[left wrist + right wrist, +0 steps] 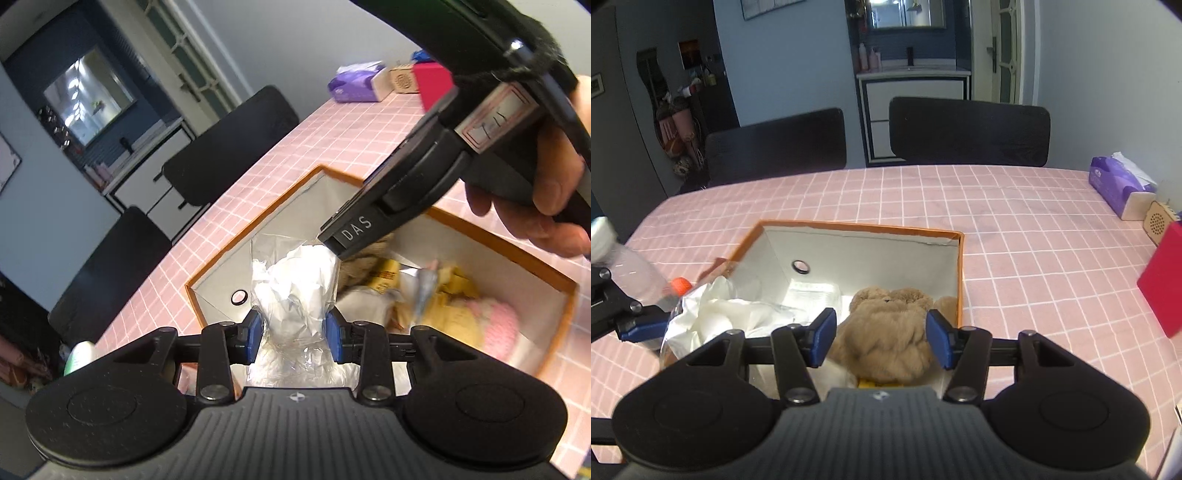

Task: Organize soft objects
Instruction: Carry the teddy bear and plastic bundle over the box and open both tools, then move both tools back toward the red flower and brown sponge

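Over the orange-rimmed box on the pink checked tablecloth, the left gripper is clamped on a clear bag of white stuffing. At its 2 o'clock, the right gripper stands apart around a brown plush toy inside the box.

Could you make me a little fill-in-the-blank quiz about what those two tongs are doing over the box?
1. The left tongs are shut on a clear ____ stuffed with white paper.
2. The right tongs hang open over a ____ plush toy.
3. The box has an ____ rim and stands on a pink checked tablecloth.
4. A purple tissue pack lies on the table's ____ side in the right wrist view.

Missing words: bag; brown; orange; right
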Demonstrator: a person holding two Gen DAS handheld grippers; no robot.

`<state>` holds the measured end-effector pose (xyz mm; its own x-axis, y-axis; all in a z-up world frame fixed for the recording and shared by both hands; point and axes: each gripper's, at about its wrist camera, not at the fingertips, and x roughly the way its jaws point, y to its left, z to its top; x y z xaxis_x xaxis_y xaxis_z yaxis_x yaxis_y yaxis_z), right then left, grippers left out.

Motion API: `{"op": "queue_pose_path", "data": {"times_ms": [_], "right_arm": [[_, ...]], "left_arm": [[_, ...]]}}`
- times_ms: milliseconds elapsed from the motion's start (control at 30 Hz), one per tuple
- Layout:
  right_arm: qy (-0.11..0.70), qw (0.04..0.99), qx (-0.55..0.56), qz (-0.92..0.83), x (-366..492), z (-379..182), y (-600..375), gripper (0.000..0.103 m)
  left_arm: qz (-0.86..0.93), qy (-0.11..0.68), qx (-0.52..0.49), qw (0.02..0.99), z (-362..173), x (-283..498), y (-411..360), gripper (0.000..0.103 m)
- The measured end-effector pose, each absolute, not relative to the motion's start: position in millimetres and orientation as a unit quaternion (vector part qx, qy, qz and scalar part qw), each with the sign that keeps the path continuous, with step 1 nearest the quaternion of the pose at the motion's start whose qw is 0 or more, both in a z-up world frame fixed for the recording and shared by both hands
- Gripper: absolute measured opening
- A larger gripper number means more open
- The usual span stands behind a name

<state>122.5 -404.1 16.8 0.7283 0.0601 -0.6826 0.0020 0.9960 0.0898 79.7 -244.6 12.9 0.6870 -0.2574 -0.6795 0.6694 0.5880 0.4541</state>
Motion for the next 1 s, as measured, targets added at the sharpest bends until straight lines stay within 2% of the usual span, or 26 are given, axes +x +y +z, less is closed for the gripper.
{"op": "queue_pose_path", "data": {"times_ms": [200, 433, 500, 767, 900, 1000], "right_arm": [[0.36, 0.932, 0.028, 0.008, 89, 30, -399, 0.056], [0.387, 0.921, 0.024, 0.024, 71, 19, -388, 0.056], [0.394, 0.918, 0.023, 0.025, 68, 15, -386, 0.056], [0.406, 0.913, 0.025, 0.01, 65, 6, -384, 0.056], [0.402, 0.915, 0.029, 0.006, 64, 8, -386, 0.056], [0.399, 0.917, 0.029, 0.007, 61, 11, -384, 0.056]], "left_arm": [[-0.319, 0.303, 0.377, 0.815, 23, 59, -235, 0.04], [-0.304, 0.34, 0.395, 0.798, -3, 76, -244, 0.043], [-0.297, 0.351, 0.393, 0.796, -10, 84, -244, 0.054], [-0.293, 0.329, 0.392, 0.807, -13, 80, -240, 0.068], [-0.3, 0.316, 0.36, 0.825, 2, 77, -233, 0.068], [-0.305, 0.308, 0.341, 0.834, 13, 71, -227, 0.056]]}}
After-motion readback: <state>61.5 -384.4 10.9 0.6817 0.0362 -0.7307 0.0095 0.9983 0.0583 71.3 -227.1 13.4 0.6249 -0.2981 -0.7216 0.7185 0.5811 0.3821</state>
